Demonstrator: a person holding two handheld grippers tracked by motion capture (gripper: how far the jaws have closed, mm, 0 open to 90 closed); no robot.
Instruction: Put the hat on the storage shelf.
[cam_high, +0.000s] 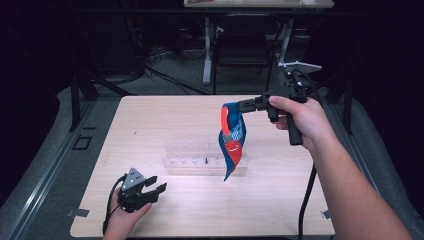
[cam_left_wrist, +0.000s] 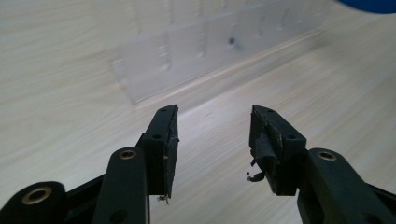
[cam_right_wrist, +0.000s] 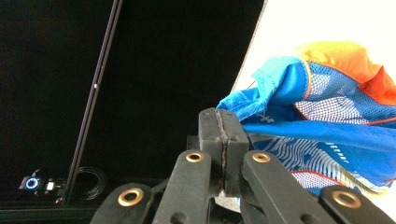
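Observation:
A blue and orange-red cloth garment (cam_high: 232, 136) hangs in the air above the table's middle, pinched at its top edge by my right gripper (cam_high: 242, 106), which is shut on it. Seen along the right gripper's jaws, the blue mesh fabric (cam_right_wrist: 322, 126) spreads to the right of the closed jaws. Its lower tip dangles just over a clear acrylic rack (cam_high: 200, 157) lying on the wooden table (cam_high: 150, 115). My left gripper (cam_high: 154, 184) rests near the front left of the table, open and empty, its jaws pointing toward the clear rack (cam_left_wrist: 187, 56).
The rack has several small holes and one dark peg (cam_high: 205, 161). Beyond the table's far edge stand a dark chair (cam_high: 242, 47) and metal legs with cables on the floor. Dark rails run along both sides of the table.

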